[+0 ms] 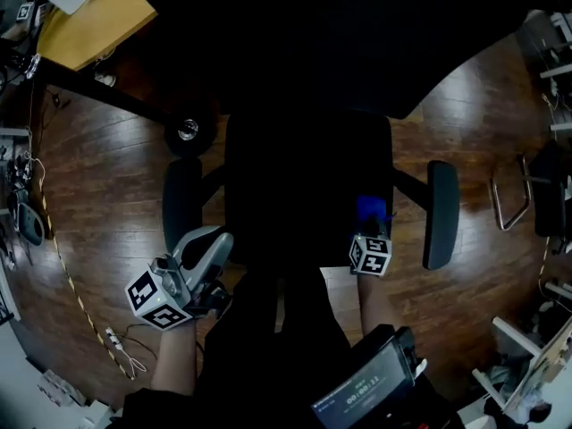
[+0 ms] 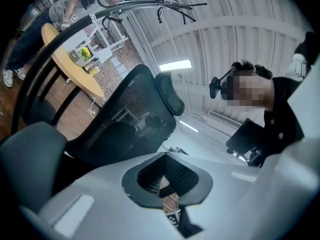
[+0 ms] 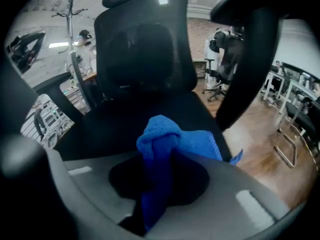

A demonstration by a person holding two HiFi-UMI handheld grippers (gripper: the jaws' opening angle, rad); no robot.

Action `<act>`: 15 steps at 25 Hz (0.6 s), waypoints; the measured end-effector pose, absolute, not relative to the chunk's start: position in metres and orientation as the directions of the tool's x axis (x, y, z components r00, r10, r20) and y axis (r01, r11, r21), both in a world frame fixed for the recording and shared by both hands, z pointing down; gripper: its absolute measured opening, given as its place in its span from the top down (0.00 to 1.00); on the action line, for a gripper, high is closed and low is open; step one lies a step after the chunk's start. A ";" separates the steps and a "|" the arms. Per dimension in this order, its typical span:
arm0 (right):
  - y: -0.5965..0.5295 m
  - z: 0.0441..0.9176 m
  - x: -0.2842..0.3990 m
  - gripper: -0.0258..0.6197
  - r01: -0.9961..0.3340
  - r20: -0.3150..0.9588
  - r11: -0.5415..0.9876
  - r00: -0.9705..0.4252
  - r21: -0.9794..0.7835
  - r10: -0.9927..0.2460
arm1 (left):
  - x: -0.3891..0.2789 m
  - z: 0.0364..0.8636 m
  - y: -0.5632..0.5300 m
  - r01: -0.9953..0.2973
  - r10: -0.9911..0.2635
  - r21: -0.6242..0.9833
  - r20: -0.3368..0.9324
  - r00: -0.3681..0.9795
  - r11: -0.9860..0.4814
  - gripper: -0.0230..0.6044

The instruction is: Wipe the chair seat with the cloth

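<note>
Blue terry cloth [image 3: 165, 144] sits bunched in the right gripper [image 3: 152, 184], whose jaws are closed tight on its gathered lower part. The cloth's long axis runs from the jaws at lower centre of the right gripper view up toward the chair's backrest [image 3: 145, 39]. Its free end folds over at the top and fans toward the right of the frame, with one corner sticking out at the far right.

In the head view the cloth is a small blue patch over the front right part of the black chair seat [image 1: 295, 186], just inside the right-hand armrest [image 1: 441, 213]. Whether it presses on the seat or hangs just above it cannot be told.

The dark seat shows no mark of wiping, so I judge the work to be at or near its start. The middle, the left side and the back of the seat look left to cover.

The left gripper [image 2: 167, 184] is held off the seat at lower left of the head view, tilted upward. Its jaws are drawn together with nothing between them.
</note>
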State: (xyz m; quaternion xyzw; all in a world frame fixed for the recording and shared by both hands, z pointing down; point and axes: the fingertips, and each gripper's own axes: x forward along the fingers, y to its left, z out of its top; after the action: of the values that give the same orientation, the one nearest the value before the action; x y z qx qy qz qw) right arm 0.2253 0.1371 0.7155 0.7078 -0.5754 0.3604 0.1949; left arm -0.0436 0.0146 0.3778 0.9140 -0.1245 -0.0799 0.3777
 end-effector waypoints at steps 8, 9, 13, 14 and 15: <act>0.158 0.704 0.265 0.87 -0.964 0.719 -0.262 0.147 -0.051 -0.679 | -0.003 0.372 0.024 -0.101 -0.206 0.706 -0.064 0.977 -0.701 0.96; 0.159 0.706 0.265 0.87 -0.964 0.716 -0.260 0.143 -0.055 -0.683 | -0.004 0.374 0.026 -0.102 -0.205 0.705 -0.063 0.977 -0.702 0.96; 0.164 0.707 0.266 0.87 -0.962 0.709 -0.252 0.105 -0.105 -0.697 | -0.009 0.375 0.024 -0.115 -0.225 0.705 -0.064 0.972 -0.700 0.96; 0.160 0.702 0.261 0.87 -0.964 0.705 -0.239 0.086 -0.121 -0.704 | -0.011 0.374 0.021 -0.120 -0.234 0.706 -0.066 0.970 -0.698 0.96; 0.154 0.695 0.249 0.87 -0.967 0.697 -0.212 0.056 -0.140 -0.715 | -0.014 0.372 0.018 -0.127 -0.246 0.707 -0.067 0.967 -0.695 0.96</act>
State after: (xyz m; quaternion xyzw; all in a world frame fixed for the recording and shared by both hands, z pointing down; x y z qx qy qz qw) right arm 0.2491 0.1537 0.6955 0.7021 -0.5989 0.3366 0.1872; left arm -0.0136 0.0185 0.3717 0.9173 -0.1018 -0.0786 0.3769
